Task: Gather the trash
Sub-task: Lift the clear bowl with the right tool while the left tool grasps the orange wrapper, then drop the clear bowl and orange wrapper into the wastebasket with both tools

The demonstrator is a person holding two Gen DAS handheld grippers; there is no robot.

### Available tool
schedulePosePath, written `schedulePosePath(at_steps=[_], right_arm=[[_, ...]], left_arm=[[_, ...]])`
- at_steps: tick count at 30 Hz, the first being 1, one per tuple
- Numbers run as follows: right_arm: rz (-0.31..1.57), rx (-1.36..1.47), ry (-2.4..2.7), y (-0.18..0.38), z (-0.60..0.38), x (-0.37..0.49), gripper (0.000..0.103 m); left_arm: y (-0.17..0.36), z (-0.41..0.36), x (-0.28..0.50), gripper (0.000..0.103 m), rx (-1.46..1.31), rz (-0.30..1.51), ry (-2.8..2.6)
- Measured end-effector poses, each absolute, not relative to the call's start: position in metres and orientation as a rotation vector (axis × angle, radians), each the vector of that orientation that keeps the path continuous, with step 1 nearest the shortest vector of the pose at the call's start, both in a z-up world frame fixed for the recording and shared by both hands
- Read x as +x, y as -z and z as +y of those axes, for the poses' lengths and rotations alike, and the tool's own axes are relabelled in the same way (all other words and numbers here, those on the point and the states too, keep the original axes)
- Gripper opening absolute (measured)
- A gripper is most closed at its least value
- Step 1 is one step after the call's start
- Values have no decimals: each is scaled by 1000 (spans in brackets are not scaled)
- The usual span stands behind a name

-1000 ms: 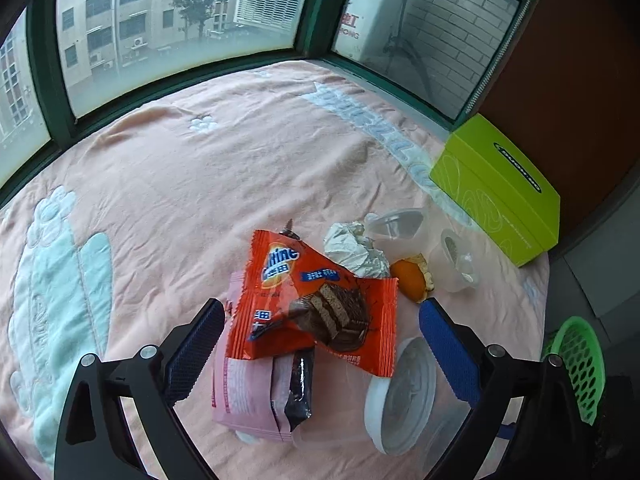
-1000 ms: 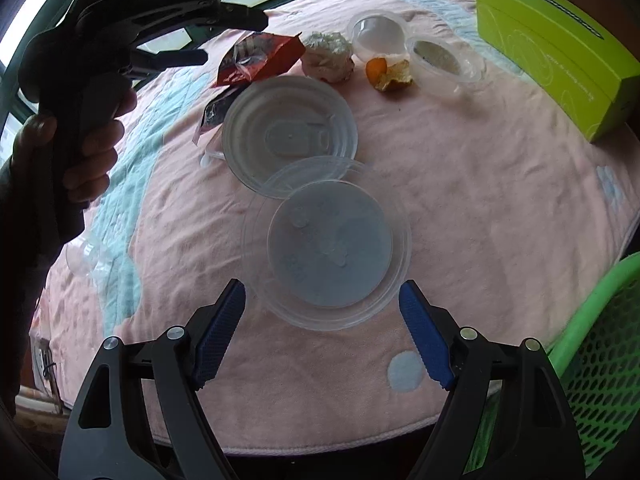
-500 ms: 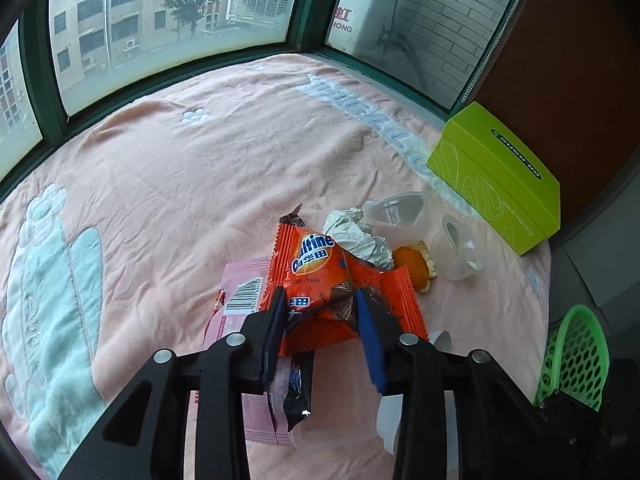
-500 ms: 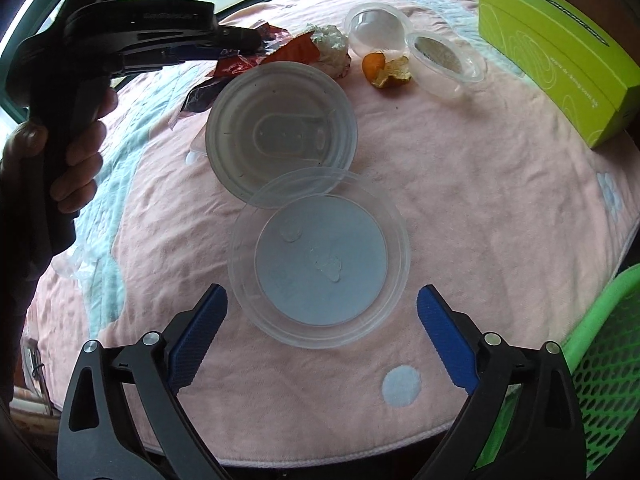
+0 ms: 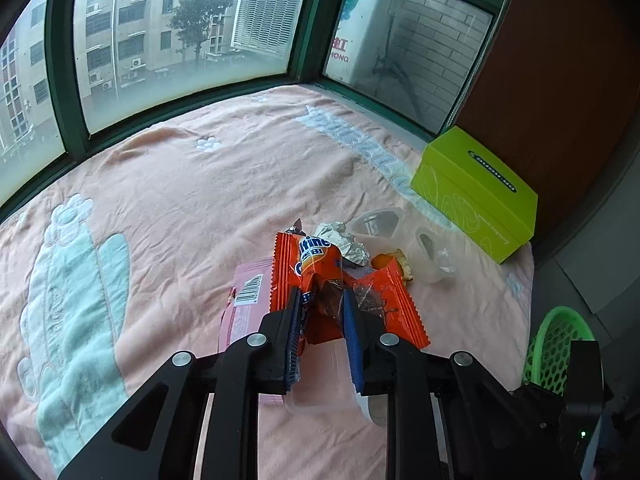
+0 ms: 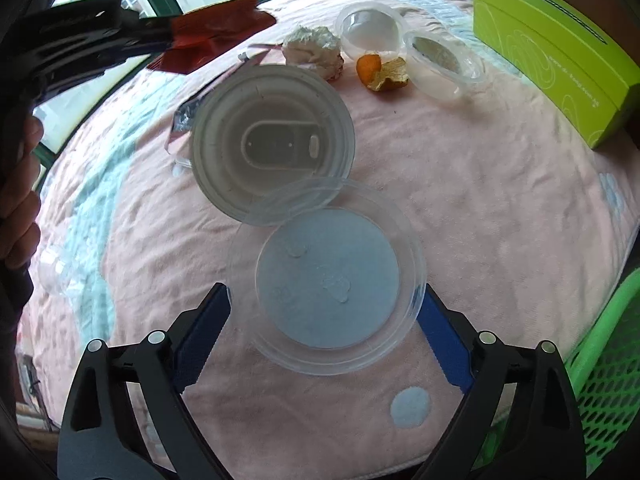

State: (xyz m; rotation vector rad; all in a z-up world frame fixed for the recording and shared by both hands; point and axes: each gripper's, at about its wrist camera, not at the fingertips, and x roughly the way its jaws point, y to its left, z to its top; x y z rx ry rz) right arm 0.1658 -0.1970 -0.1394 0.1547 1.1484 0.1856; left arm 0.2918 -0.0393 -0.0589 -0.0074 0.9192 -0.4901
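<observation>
**Left wrist view: orange wrapper pinched and lifted**

Left wrist view is showing the left gripper [image 5: 320, 320] pinching the orange snack wrapper [image 5: 320, 264] between its blue pads, the wrapper crumpling above the pink blanket [image 5: 160, 208]. A pink wrapper [image 5: 248, 292] is lying beneath it, with foil [image 5: 344, 240], orange peel [image 5: 384, 260] and two small clear cups [image 5: 432, 252] just beyond. A lime box [image 5: 476, 192] is sitting near the window, and a green basket [image 5: 556, 340] is standing off the blanket's edge.

Seen from the right wrist, the right gripper [image 6: 324, 336] is spreading wide around a clear plastic bowl [image 6: 326, 276], its fingers just beside the rim. A round lid [image 6: 272, 144] is overlapping the bowl's far edge.
</observation>
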Motion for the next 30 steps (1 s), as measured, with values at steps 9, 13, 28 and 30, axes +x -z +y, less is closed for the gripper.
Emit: schedulePosePath(at_steps=[9,13,28,30], right_arm=[[1065,192,-209,99,-212,141,91],[1026,211,-202,79,-228,122,90],[914,306,-27,45,-317,32,91],[909,321,0,45,-330,20,91]], left_arm=[[31,-28,257,18,-21,863,503],[16,-29,237,17,-23,833,524],[-10,-93,154,17,4,790,723],[-10,-107,145,17,16,791,751]])
